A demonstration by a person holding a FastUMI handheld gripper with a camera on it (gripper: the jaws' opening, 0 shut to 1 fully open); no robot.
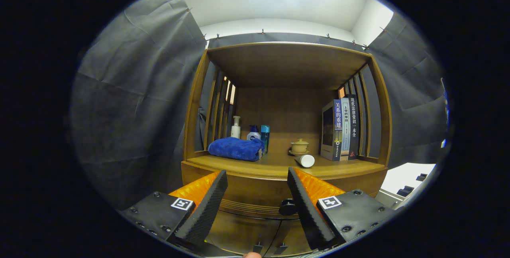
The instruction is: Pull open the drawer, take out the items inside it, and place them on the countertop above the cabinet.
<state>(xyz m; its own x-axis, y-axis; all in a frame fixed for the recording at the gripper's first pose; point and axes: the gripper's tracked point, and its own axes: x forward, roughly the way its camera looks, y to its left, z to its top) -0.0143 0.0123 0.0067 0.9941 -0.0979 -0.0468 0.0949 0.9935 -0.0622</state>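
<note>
A wooden cabinet stands ahead, its countertop [279, 164] under an open shelf niche. Below the countertop the drawer front [255, 194] looks closed, with a dark round knob [287, 207] just inside the right finger. My gripper [257, 178] is open, fingers spread wide, hovering in front of the drawer with nothing between them. On the countertop lie a folded blue towel [237, 148], a white tube on its side [306, 160] and a small lidded tea cup on a saucer [299, 146]. The drawer's inside is hidden.
Several bottles [251, 131] stand behind the towel. Upright books [342, 129] lean at the niche's right side. Lower cabinet doors with small handles [271, 246] sit beneath the drawer. Grey cloth walls flank the cabinet; a white surface [406, 176] lies to the right.
</note>
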